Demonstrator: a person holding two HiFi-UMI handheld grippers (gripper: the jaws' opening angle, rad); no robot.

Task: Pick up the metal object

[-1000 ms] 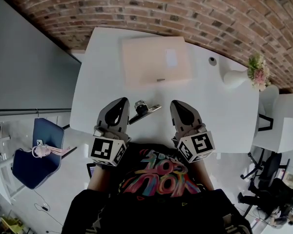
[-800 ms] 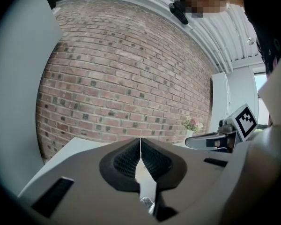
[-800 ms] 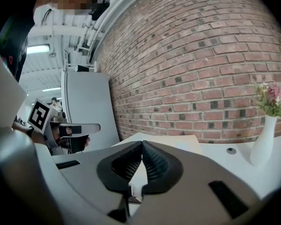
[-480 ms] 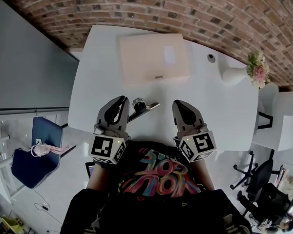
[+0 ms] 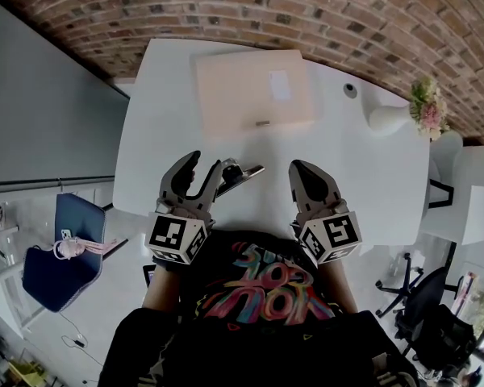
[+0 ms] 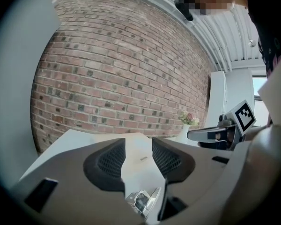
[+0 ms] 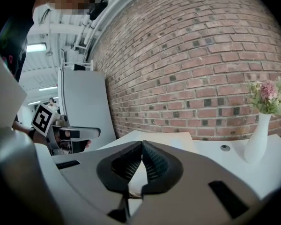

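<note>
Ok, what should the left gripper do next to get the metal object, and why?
Probably shift the left gripper a little rightward and down so the metal object sits between its pads. Its jaws are opening, nothing is gripped, and the object lies on the white table just beside its right jaw.

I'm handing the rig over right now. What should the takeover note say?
Left gripper: jaws opening, nothing gripped.
Right gripper: shut and empty, above the table.
Metal object: lying on the table near its front edge, just right of the left gripper's jaws.
Done: the left gripper is at the object.
Left: close on the object and lift it.
</note>
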